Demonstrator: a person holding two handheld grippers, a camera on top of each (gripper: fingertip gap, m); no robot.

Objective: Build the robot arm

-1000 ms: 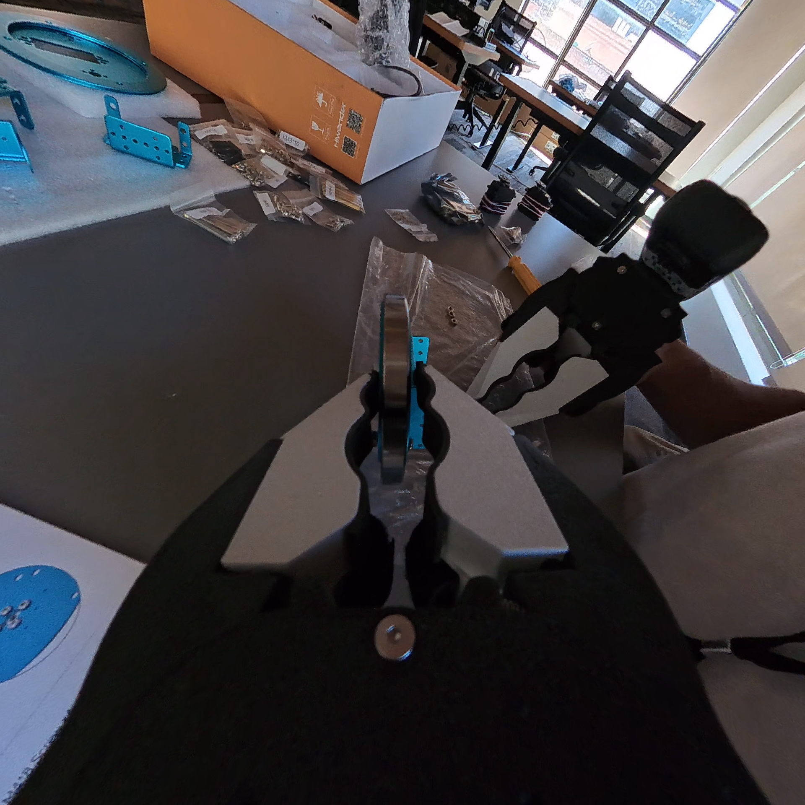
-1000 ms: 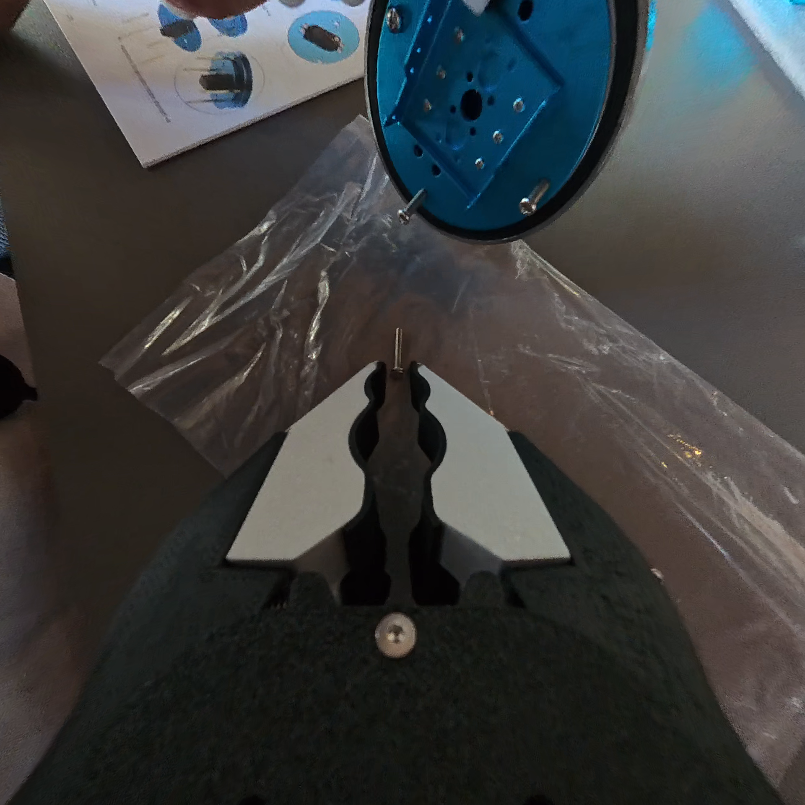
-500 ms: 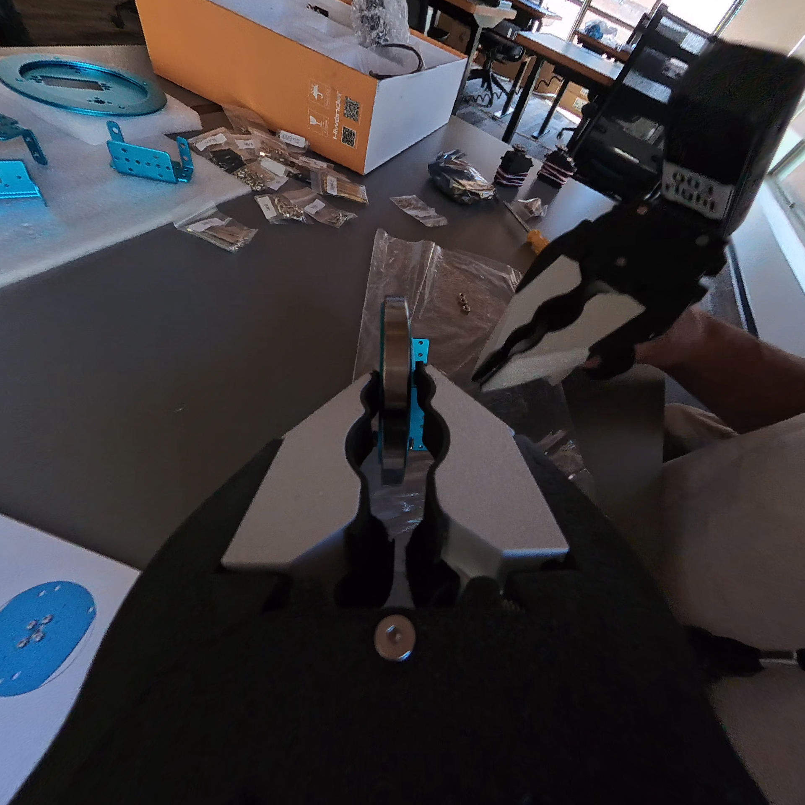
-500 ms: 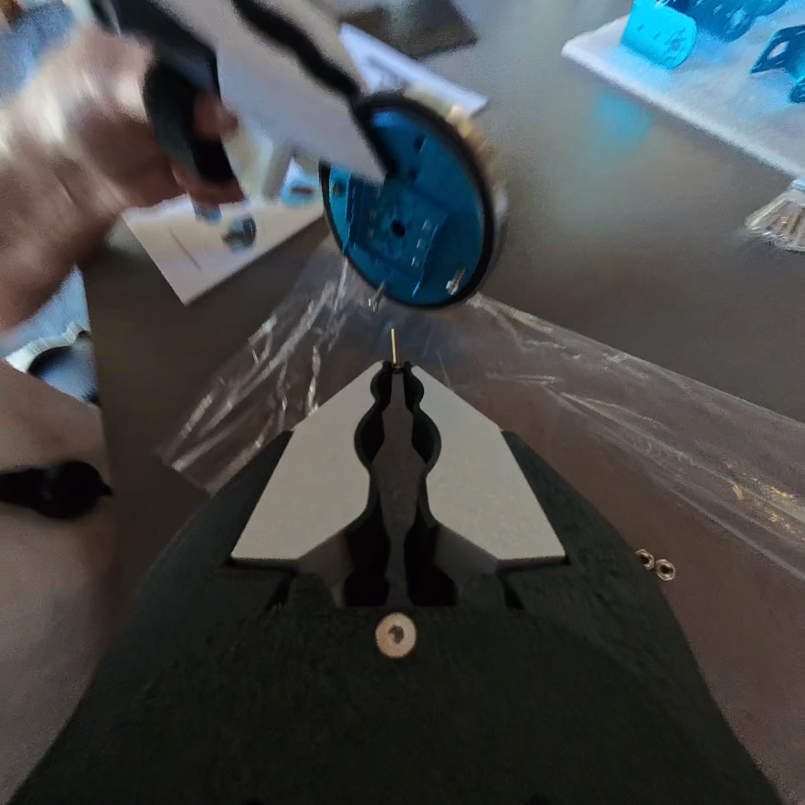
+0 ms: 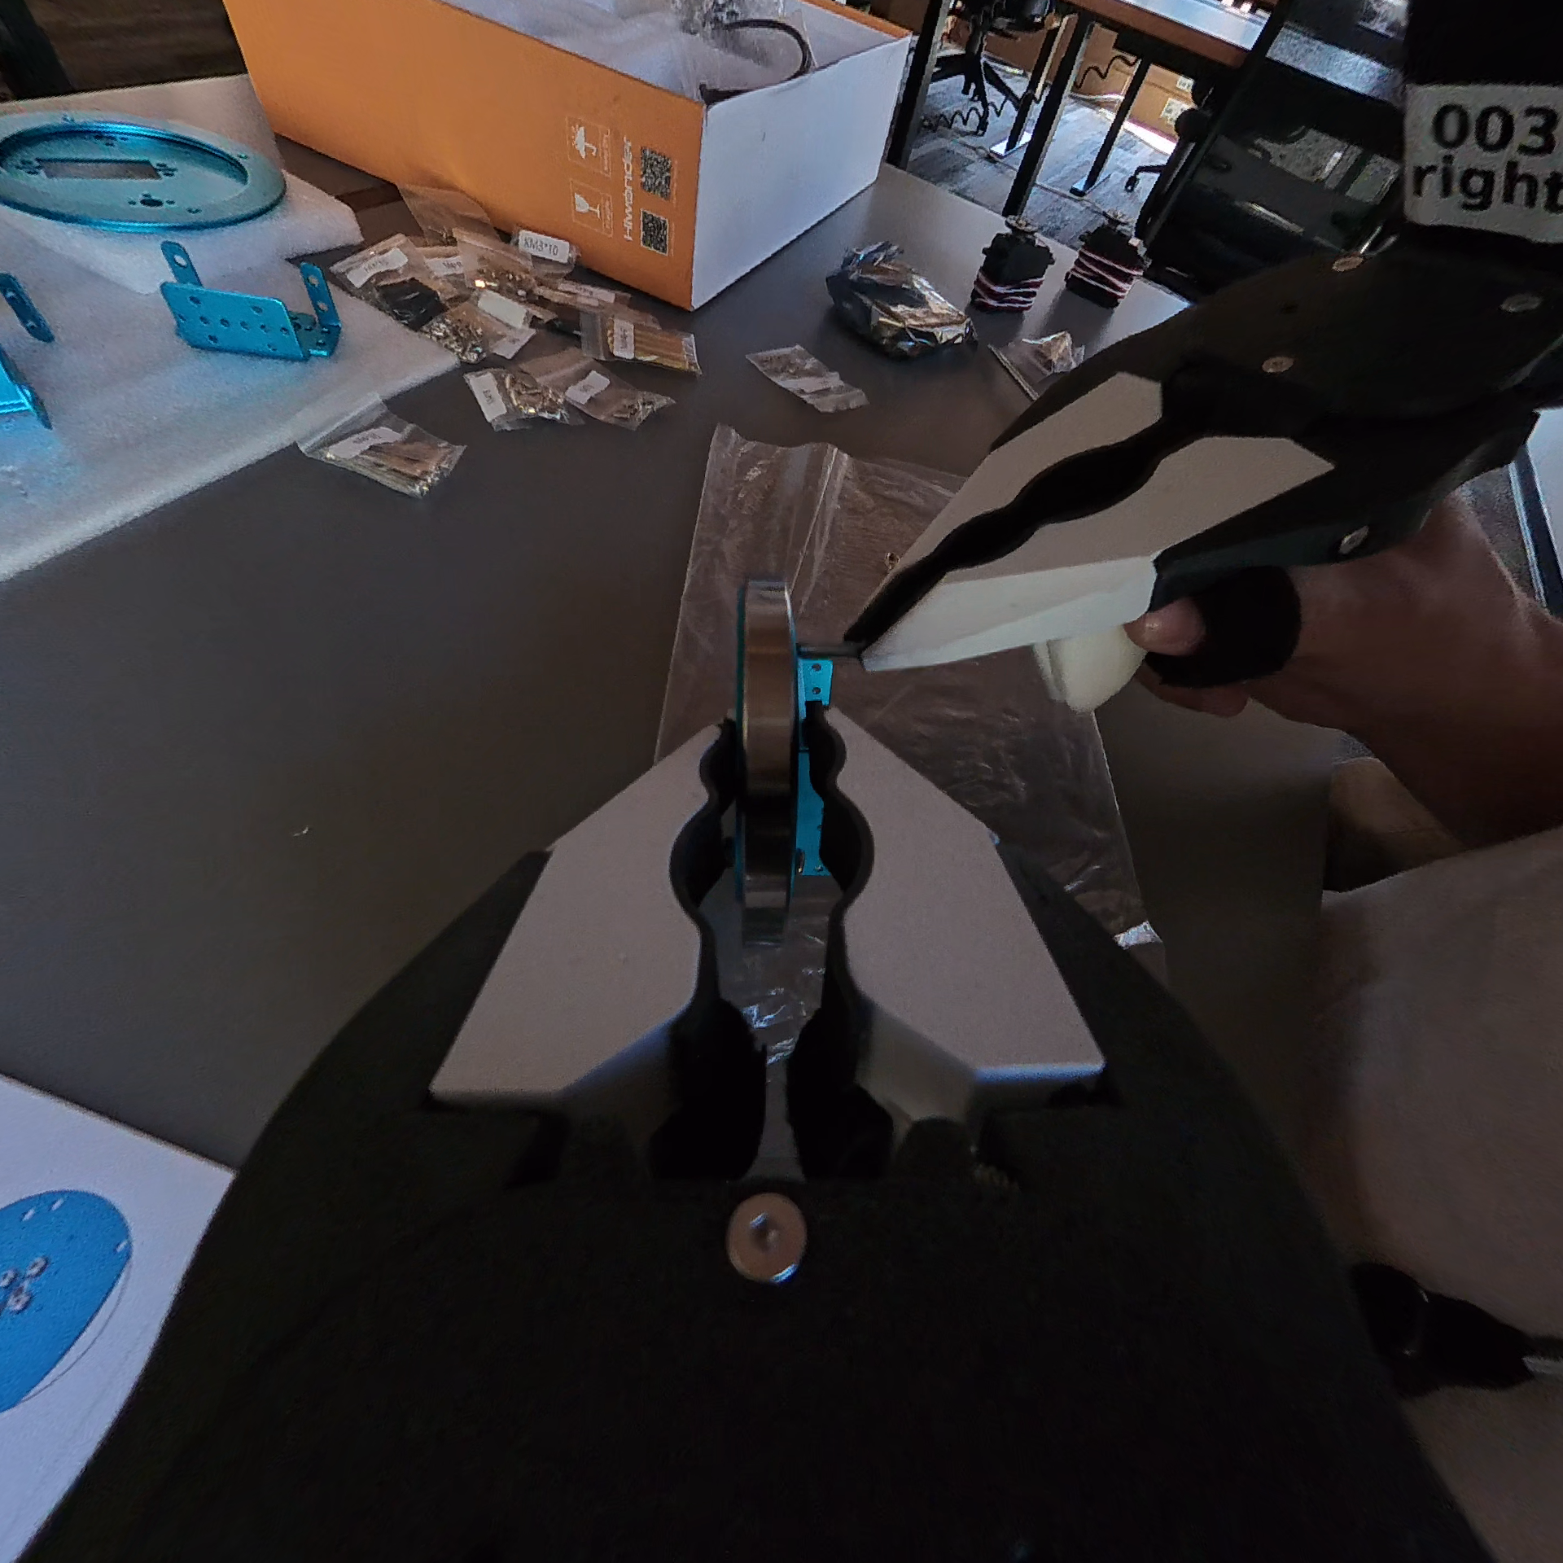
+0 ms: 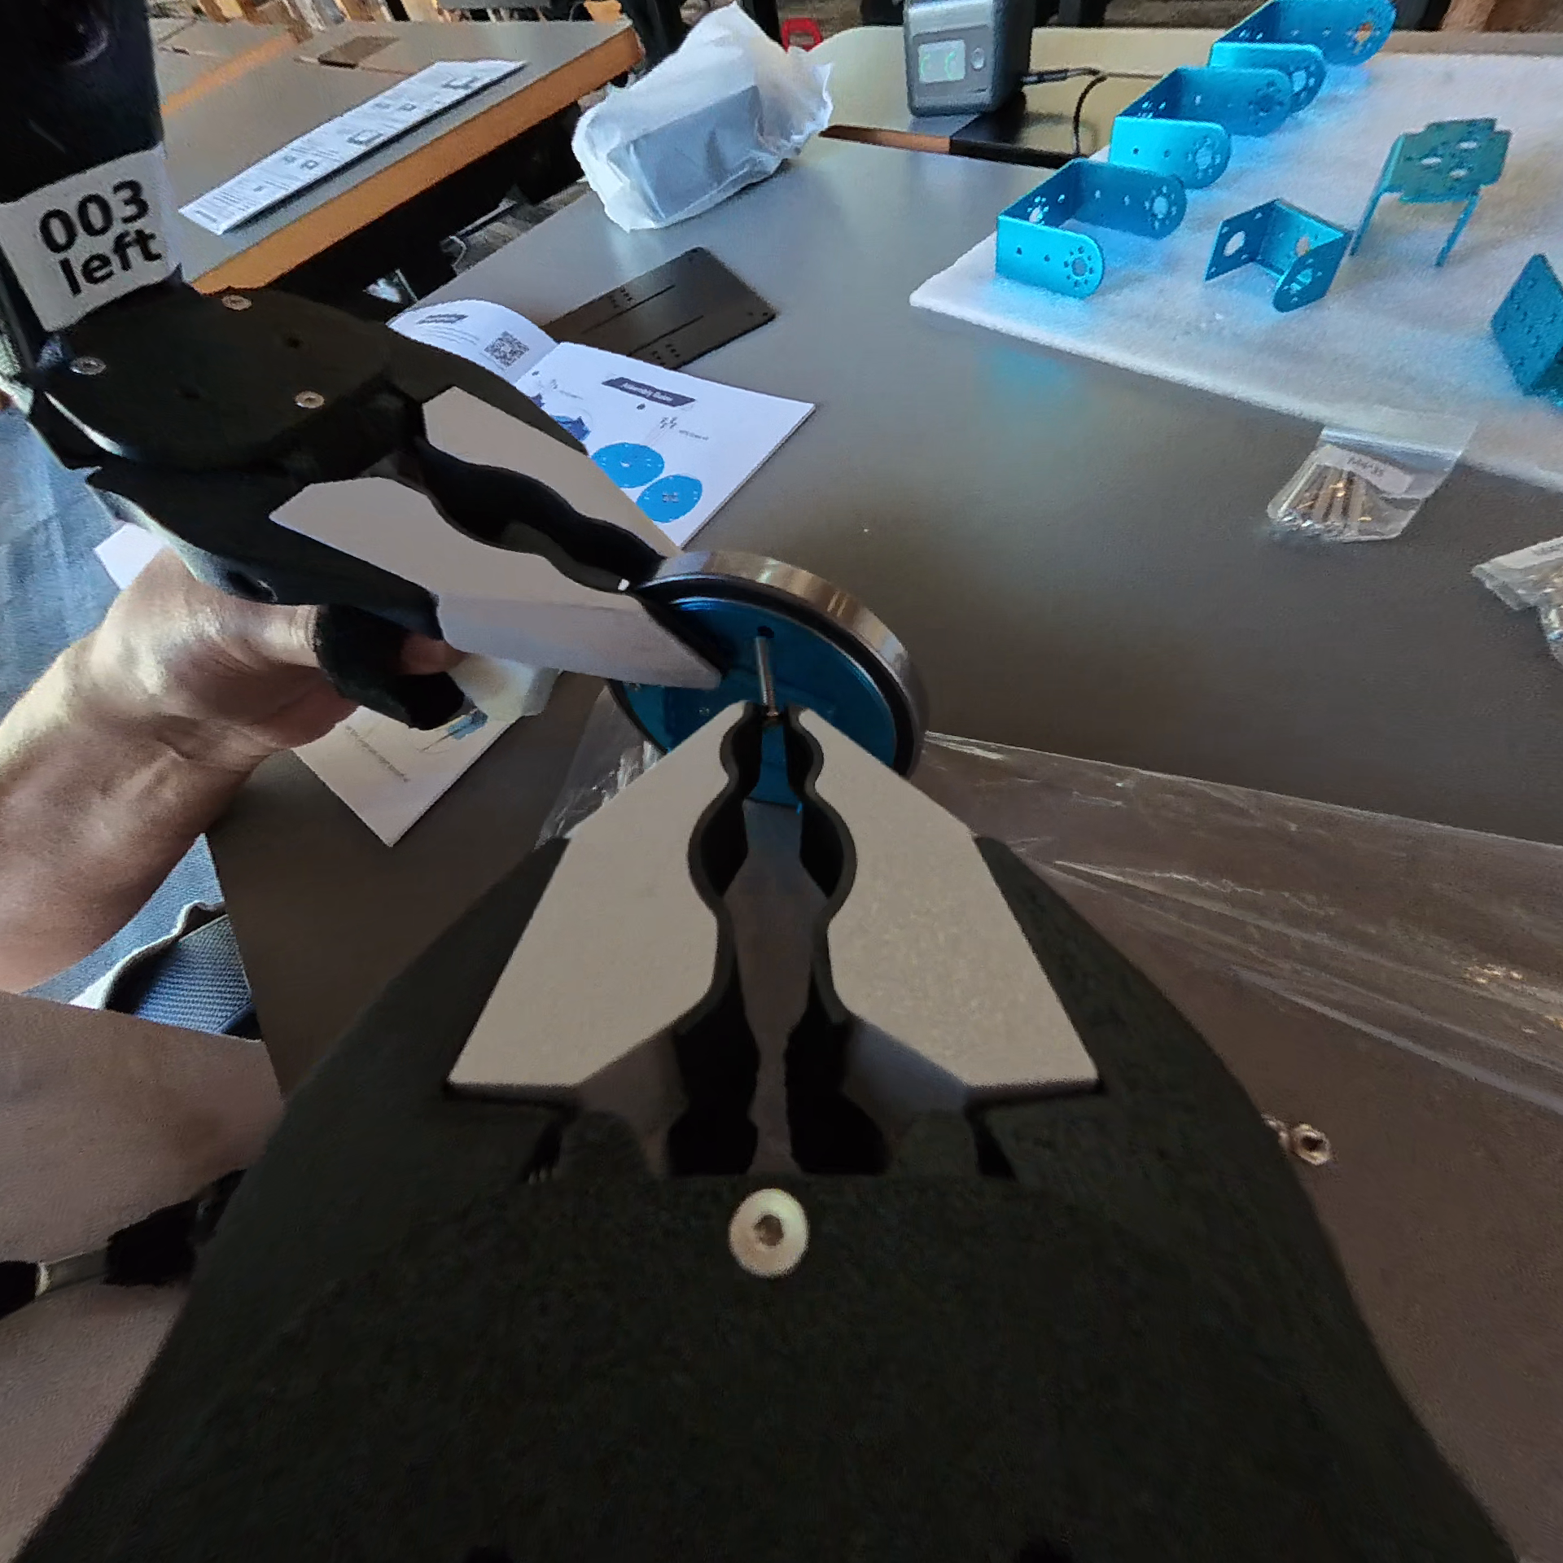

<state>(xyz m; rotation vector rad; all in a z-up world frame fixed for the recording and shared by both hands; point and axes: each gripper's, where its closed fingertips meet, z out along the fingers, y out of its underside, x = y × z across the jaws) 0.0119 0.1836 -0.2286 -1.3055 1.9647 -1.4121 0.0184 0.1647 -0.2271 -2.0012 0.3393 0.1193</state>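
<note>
The left gripper (image 5: 765, 736), a black body with grey wedge-shaped fingers filling the lower centre of the left wrist view, is clamped on a round blue metal disc with a silver bearing rim (image 5: 765, 744), held edge-on and upright between its pads. The right gripper (image 6: 765, 719), of the same build in the lower centre of the right wrist view, has its fingers pressed together on the head of a small silver screw (image 6: 764, 681), whose shaft points forward at a hole near the top of the disc's blue face (image 6: 812, 677). In the left wrist view the right gripper comes in from the upper right, its tip just beside the disc's right face, held by a person's hand (image 5: 1319, 643).

Both tools hang over a dark grey tabletop (image 5: 296, 677). A sheet of white foam (image 6: 1269, 321) with several blue perforated metal brackets (image 6: 1091, 224) lies at the upper right of the right wrist view. An open orange and white cardboard box (image 5: 541, 127) stands at the top centre of the left wrist view. A crinkled clear plastic bag (image 5: 888, 550) lies under the disc. A white printed instruction booklet (image 6: 677, 440) lies open at the left centre of the right wrist view. Small clear packets of hardware (image 5: 524, 313) are scattered below the box.
</note>
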